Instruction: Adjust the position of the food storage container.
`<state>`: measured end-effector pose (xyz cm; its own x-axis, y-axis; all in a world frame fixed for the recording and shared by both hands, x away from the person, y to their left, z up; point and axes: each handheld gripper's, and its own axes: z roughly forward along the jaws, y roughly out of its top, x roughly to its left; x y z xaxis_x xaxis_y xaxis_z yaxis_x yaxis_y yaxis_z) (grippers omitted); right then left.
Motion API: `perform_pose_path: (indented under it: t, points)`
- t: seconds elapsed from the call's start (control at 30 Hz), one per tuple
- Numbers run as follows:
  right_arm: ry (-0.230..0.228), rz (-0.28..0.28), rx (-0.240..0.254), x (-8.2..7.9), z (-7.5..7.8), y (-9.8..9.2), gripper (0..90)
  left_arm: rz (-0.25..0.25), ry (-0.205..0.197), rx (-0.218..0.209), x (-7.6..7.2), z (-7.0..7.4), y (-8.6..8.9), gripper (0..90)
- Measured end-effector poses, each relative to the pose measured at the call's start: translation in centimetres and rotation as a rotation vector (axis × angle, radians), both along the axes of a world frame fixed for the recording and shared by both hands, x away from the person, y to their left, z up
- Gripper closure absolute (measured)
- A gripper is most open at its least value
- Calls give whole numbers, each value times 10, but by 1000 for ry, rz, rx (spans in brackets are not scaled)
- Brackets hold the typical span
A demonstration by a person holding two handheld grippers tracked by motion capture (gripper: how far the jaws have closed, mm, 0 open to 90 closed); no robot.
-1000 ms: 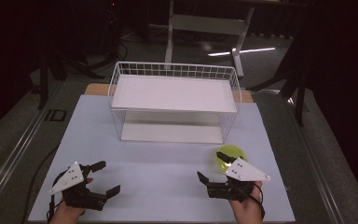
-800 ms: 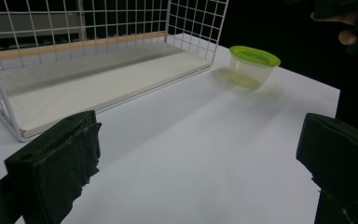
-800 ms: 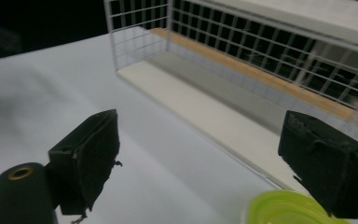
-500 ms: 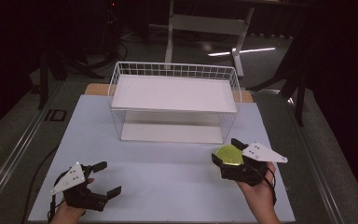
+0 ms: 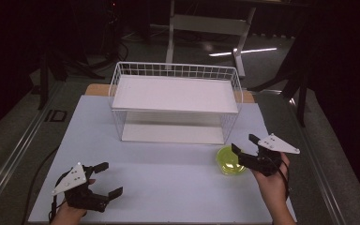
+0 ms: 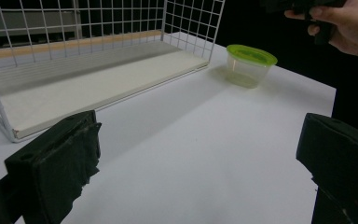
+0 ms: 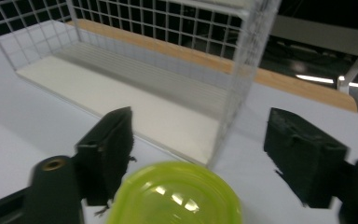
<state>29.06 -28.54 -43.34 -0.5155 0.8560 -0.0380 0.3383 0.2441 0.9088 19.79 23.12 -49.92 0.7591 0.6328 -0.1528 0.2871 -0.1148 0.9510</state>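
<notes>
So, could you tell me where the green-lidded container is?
In the high view, the green-lidded container sits on the table's right side, before the wire rack's right corner, beside the right gripper.

Two hand-held grippers: the left gripper (image 5: 104, 179) at seven o'clock, the right gripper (image 5: 243, 144) at four. Each has a black body, two blocky black jaws with worn foam-like pads (image 6: 60, 154), a grey three-cornered top plate and a black cable.

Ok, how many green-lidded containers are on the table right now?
1. The green-lidded container stands on the white table, off the front right corner of the wire rack, just ahead of the right gripper. The rack's shelves look bare.
</notes>
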Motion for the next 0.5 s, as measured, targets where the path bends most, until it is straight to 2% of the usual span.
perform_pose_path:
  t: [0.07,0.13,0.3,0.4,0.5]
  points:
    - [5,-19,3,2,-3,-6,280,0,0,0,0,0,0,4]
    - [13,-35,-2,4,-10,-16,358,-1,1,-1,0,0,0,4]
    - [32,-67,-17,6,-21,-27,433,-4,1,1,1,0,-1,4]
    - [57,-94,-16,7,-27,-34,480,-6,2,1,1,-1,-1,4]
    - [111,-146,-16,8,-36,-42,536,-5,3,3,1,-1,-1,4]
